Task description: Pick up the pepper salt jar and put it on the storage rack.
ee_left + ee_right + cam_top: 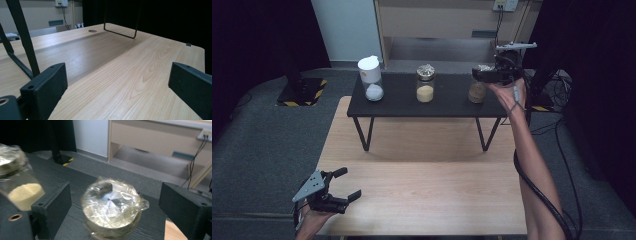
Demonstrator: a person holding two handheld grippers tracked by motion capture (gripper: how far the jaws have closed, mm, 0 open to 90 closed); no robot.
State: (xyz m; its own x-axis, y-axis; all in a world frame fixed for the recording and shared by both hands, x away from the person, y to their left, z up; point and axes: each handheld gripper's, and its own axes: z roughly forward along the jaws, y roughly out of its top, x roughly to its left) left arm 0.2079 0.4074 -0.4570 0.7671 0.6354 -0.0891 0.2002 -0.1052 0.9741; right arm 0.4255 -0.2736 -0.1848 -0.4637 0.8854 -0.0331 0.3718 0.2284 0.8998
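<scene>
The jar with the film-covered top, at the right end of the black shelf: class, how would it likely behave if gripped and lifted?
The jar looks like clear glass, so probably rigid, smooth and breakable. Its crinkled film cover would likely give or slip under the fingers. Part-filled with brownish powder, it probably stays bottom-heavy.

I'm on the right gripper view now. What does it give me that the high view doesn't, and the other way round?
Right gripper view alone: the crinkled clear wrap over the right jar's top, close up, with the right gripper jaws standing apart on either side, pads not touching it.

High view alone: the white-lidded jar at the shelf's left end, the left gripper open low over the wooden table, and both forearms.

Both: the right jar, the middle jar with yellow powder, and the black shelf.
</scene>
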